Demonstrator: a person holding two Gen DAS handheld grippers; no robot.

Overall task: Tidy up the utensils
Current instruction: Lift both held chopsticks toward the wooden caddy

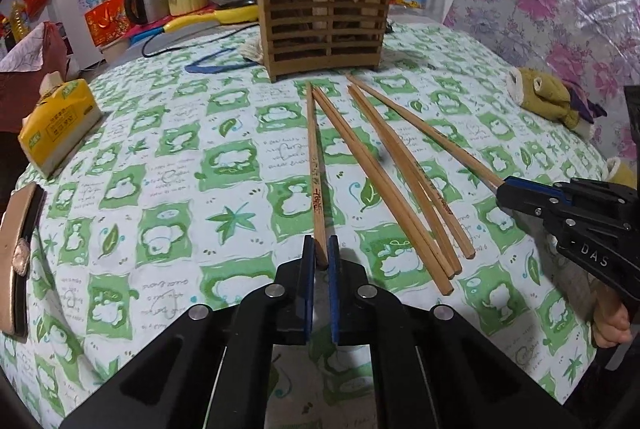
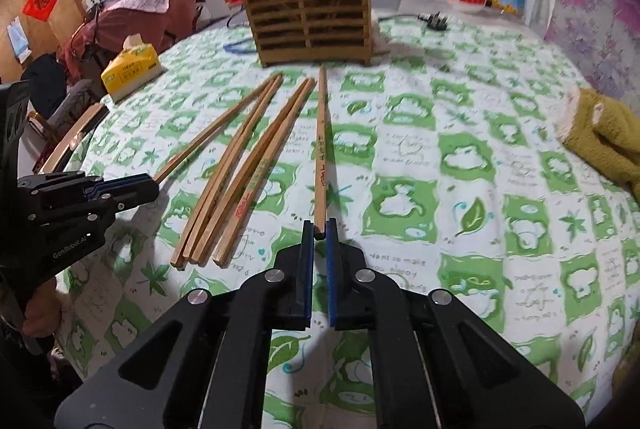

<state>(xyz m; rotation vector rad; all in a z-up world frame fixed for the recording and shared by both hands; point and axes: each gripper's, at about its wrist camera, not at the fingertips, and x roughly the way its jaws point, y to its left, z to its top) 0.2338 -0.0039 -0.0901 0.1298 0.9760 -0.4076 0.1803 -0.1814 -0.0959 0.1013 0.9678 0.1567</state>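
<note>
Nearest the lens in the left wrist view, the left gripper (image 1: 321,253) is clamping its blue pads on the near end of the leftmost chopstick (image 1: 315,165), jaws closed to the stick's width with nothing else between them. That stick is lying lengthwise on the green-patterned tablecloth (image 1: 168,165), its far tip pointing toward the wooden holder (image 1: 322,25), so an end grip probably lets it be lifted and tipped upright for dropping in.

Just to the right, four loose chopsticks (image 1: 384,185) are fanning out on the cloth, near ends bunched together, waiting their turn.

Further right, the right gripper (image 2: 320,229) is pinching the near end of the rightmost chopstick (image 2: 321,149) in the same way, its pads shut tight on the wood. Taking the two outer sticks at once is likely keeping the hands well apart and clear of the middle bunch.

Several chopsticks are already standing in the holder's two side compartments; their lower parts are showing only dimly behind the slats, and their tops are running out of frame. Whether either gripped stick has left the cloth is hard to judge. Only a few of the person's fingers are showing beneath each tool at the picture edges.
</note>
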